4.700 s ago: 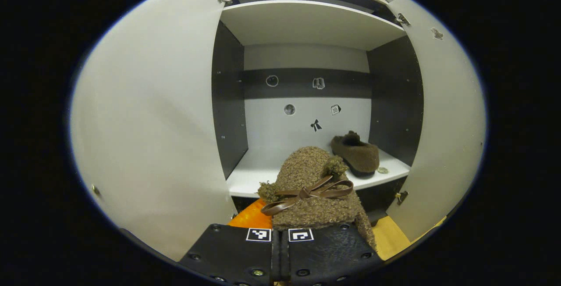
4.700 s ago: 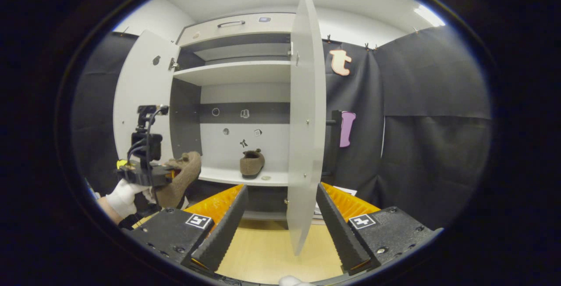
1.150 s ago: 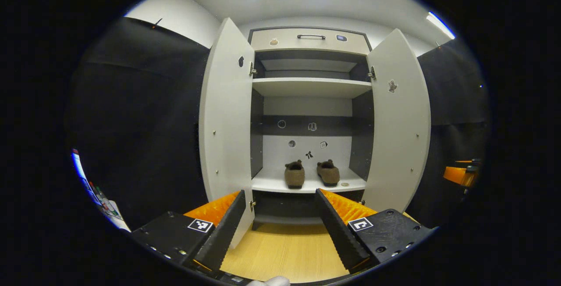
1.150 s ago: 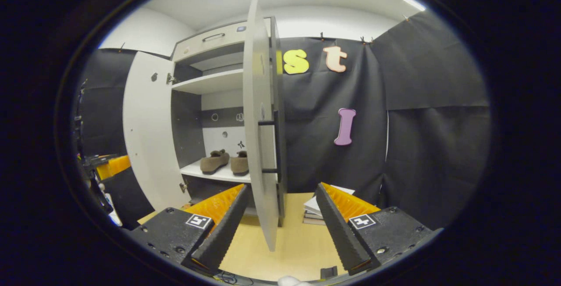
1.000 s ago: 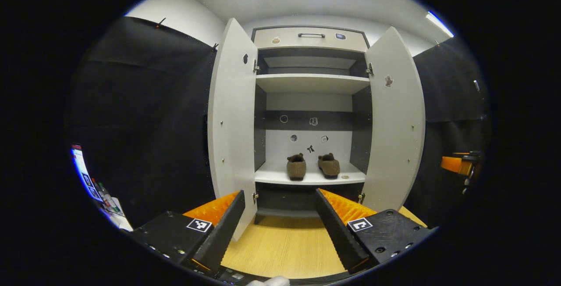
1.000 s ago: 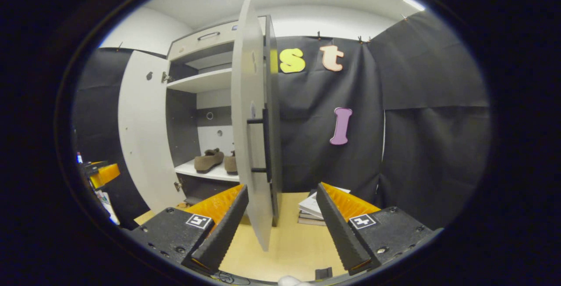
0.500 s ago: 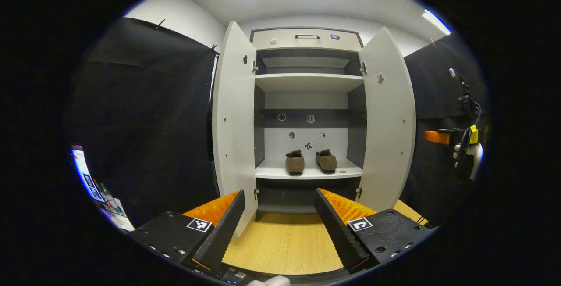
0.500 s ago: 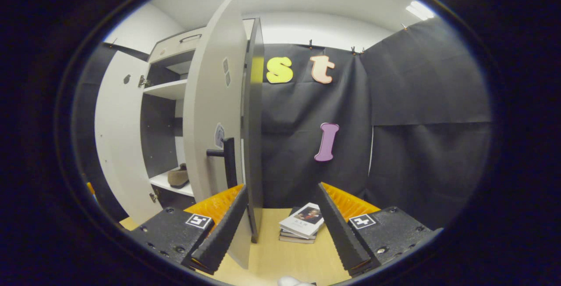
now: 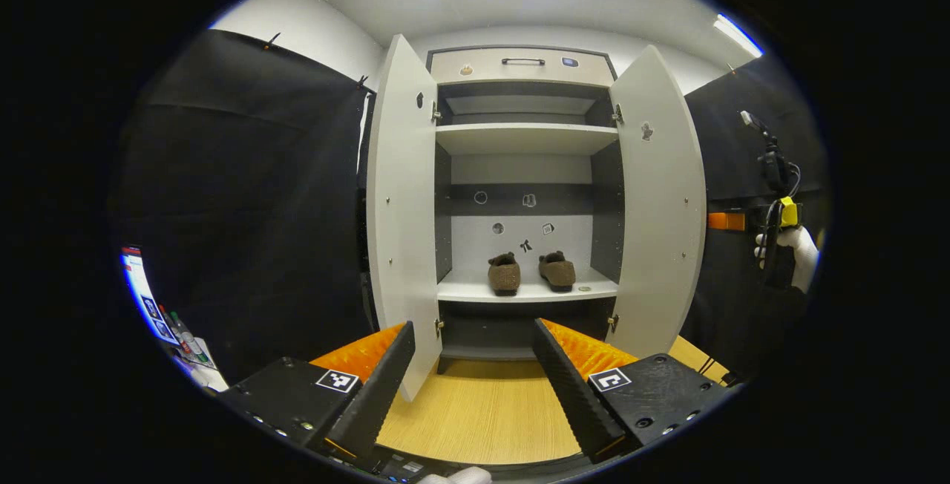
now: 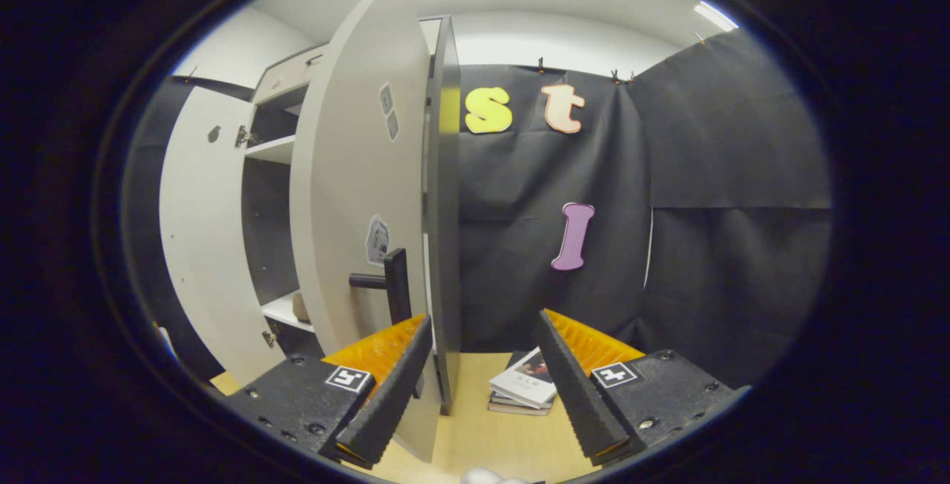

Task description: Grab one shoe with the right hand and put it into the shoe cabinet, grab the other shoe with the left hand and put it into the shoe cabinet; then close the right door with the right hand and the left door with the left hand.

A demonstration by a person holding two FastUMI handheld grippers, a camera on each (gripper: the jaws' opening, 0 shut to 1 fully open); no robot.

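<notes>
In the left gripper view two brown fuzzy shoes, one (image 9: 505,274) on the left and one (image 9: 557,270) on the right, stand side by side on the lower shelf (image 9: 527,292) of the white cabinet. Both doors stand open: the left door (image 9: 401,202) and the right door (image 9: 660,202). My left gripper (image 9: 469,384) is open and empty, well back from the cabinet. My right gripper (image 10: 482,387) is open, close behind the right door (image 10: 356,194), near its dark handle (image 10: 390,283). A gloved hand (image 9: 794,246) holds it at the far right.
A stack of books (image 10: 523,389) lies on the wooden floor (image 9: 482,417) beside the cabinet's right side. An upper shelf (image 9: 525,137) and a drawer (image 9: 519,65) sit above the shoes. Black cloth walls close in both sides.
The left gripper set the second shoe on the shelf, let go and backed off. The right gripper swung round to the outer face of the right door and moved nearer its handle.
</notes>
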